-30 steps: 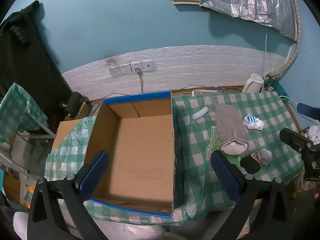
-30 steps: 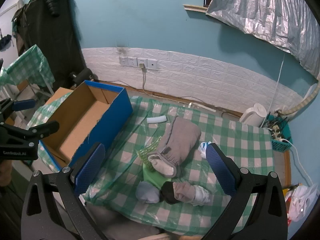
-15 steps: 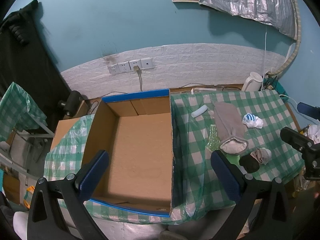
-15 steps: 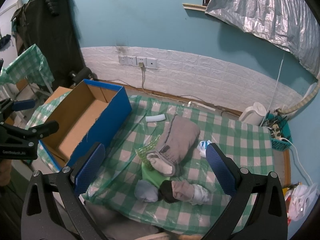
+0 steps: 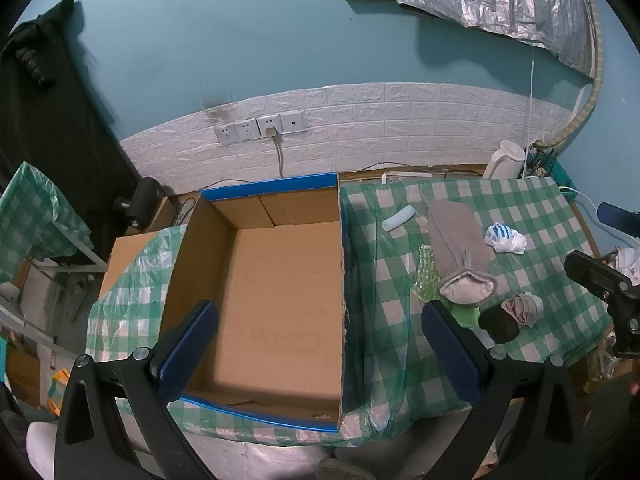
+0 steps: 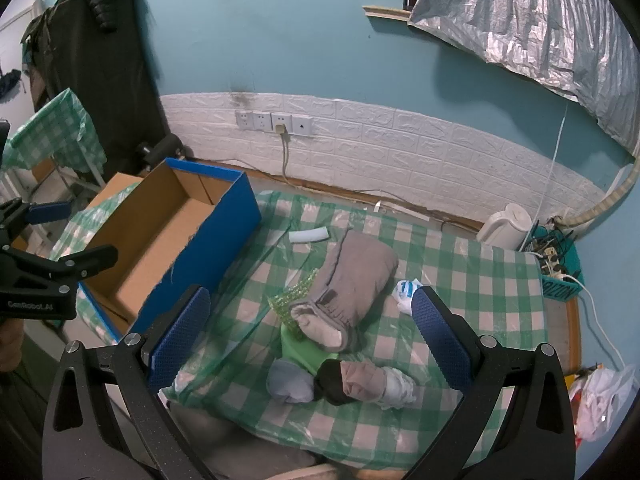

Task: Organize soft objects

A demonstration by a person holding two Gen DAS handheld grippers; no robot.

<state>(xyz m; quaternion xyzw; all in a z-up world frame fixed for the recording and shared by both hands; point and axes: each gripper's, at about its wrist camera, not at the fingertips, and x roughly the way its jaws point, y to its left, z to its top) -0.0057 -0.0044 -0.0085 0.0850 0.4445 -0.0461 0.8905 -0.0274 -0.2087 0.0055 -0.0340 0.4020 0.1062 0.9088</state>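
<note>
An empty cardboard box with blue outer walls (image 5: 276, 300) (image 6: 224, 216) sits at the left of a green-checked table. Right of it lie soft things: a rolled grey garment (image 6: 352, 280) (image 5: 460, 252), a white-and-blue sock (image 6: 406, 290) (image 5: 504, 238), a black and beige sock bundle (image 6: 356, 380) (image 5: 510, 316), a pale blue bundle (image 6: 290, 380), a green item (image 6: 300, 350) and a pale blue tube (image 6: 308, 235) (image 5: 398, 218). My left gripper (image 5: 316, 344) is open above the box. My right gripper (image 6: 310, 332) is open above the pile.
A white kettle (image 6: 506, 226) and a teal basket of cables (image 6: 558, 268) stand at the table's back right. Wall sockets with a cord (image 6: 280, 124) are behind. A plastic bag (image 6: 600, 404) lies off the right edge. Another checked table (image 6: 56, 136) stands far left.
Both grippers have drifted slightly; the scene sits a little lower and nearer in the views. Nothing has been grasped or moved.
</note>
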